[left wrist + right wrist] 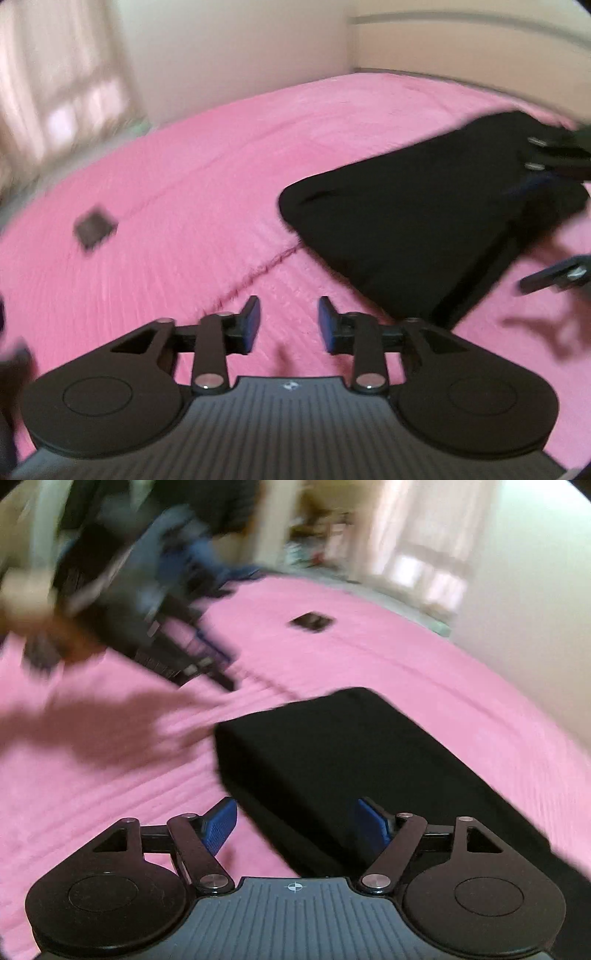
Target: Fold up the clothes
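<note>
The left tool (289, 325) hangs above the pink bed (207, 177) with its blue pads well apart, gripping nothing and touching nothing. The right tool (293, 825) is spread wider still, also empty; its jaws straddle the near edge of the black garment (332, 753), though whether a pad touches the cloth cannot be told.

The garment lies folded into a flat, roughly rectangular stack on the bed; in the left wrist view it sits toward the right edge of the bed, below the headboard (461, 40).

Both views are smeared by motion. In the right wrist view the left tool and the person holding it show only as a dark and blue streak. A small dark square object (95, 227) lies apart on the bedspread, too blurred to identify. Pale curtains (55, 74) cover a bright window beyond the bed.
</note>
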A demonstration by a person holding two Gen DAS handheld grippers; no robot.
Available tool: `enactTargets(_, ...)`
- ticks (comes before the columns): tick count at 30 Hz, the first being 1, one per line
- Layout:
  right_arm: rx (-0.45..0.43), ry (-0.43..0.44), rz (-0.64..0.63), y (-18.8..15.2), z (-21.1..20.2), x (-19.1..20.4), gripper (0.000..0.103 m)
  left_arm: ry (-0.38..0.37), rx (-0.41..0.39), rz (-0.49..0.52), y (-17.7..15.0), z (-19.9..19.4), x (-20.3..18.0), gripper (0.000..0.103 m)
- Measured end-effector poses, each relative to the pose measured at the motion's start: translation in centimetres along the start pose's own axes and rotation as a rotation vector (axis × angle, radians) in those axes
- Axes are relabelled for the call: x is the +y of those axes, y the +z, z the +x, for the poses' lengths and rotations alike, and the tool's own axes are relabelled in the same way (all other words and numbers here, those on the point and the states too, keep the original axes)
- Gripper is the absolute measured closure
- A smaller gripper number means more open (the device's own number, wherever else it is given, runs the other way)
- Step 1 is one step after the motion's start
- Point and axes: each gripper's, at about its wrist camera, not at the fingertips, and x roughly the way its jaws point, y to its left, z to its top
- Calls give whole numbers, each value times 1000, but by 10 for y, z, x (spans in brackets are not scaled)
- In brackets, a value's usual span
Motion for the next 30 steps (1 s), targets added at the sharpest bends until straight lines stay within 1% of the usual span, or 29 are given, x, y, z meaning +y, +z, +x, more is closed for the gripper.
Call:
enactTargets(1,13,-15,-50,3,12,10,30,8,-14,103,-3,-2,-7,58)
enactTargets(2,27,-30,-101,6,24,21,30,9,-31,220,-10,-5,-15,57)
enactTargets(4,54,-68,-191,8,42,35,30,4,-43,460,-19,5,-25,56)
enactTargets(5,64,-86,-231,9,50,40,30,16,-52,561,-24,11,-29,54)
enactTargets(6,71,-102,-266,9,57,44,30,25,-78,671,-29,17,-32,50)
enactTargets(7,68,-110,-276,8,58,45,30,31,-112,773,-35,25,-36,39)
enactTargets(8,66,-106,-262,7,59,45,30,37,-154,871,-39,30,-39,30)
enactTargets(9,64,-100,-246,6,59,43,30,34,-193,946,-42,37,-38,29)
enactTargets(11,60,-92,-205,3,55,39,30,0,-264,1080,-40,49,-41,29)
enactTargets(13,53,-110,-172,-4,51,33,30,-35,-335,1214,-39,61,-43,29)
enactTargets(15,53,-132,-139,-14,45,28,30,-65,-366,1294,-32,72,-46,38)
enactTargets(17,53,-162,-154,-23,40,32,30,-94,-320,1348,-27,80,-50,80)
enactTargets(18,46,-180,-183,-26,37,36,29,-109,-298,1373,-24,84,-51,83)
enactTargets(19,40,-198,-213,-28,39,41,26,-116,-286,1331,-18,82,-50,87)
enactTargets(20,34,-218,-244,-29,41,47,20,-123,-274,1289,-12,80,-48,90)
enactTargets(21,24,-248,-279,-29,45,51,19,-131,-262,1246,-6,78,-46,90)
enactTargets(22,20,-281,-309,-28,50,53,18,-141,-249,1182,2,73,-43,91)
enactTargets(24,14,-348,-370,-27,60,57,18,-159,-235,1111,13,65,-38,92)
enactTargets(25,15,-387,-398,-26,66,56,19,-171,-226,1083,18,61,-37,93)
enactTargets(27,20,-439,-436,-28,73,55,20,-175,-221,1063,23,55,-36,93)
enactTargets(28,23,-443,-432,-27,72,53,49,-176,-218,1056,26,52,-36,94)
enactTargets(29,26,-446,-428,-26,72,51,87,-170,-216,1053,28,55,-32,94)
enactTargets(30,27,-446,-420,-25,70,49,90,-165,-215,1054,27,50,-34,94)
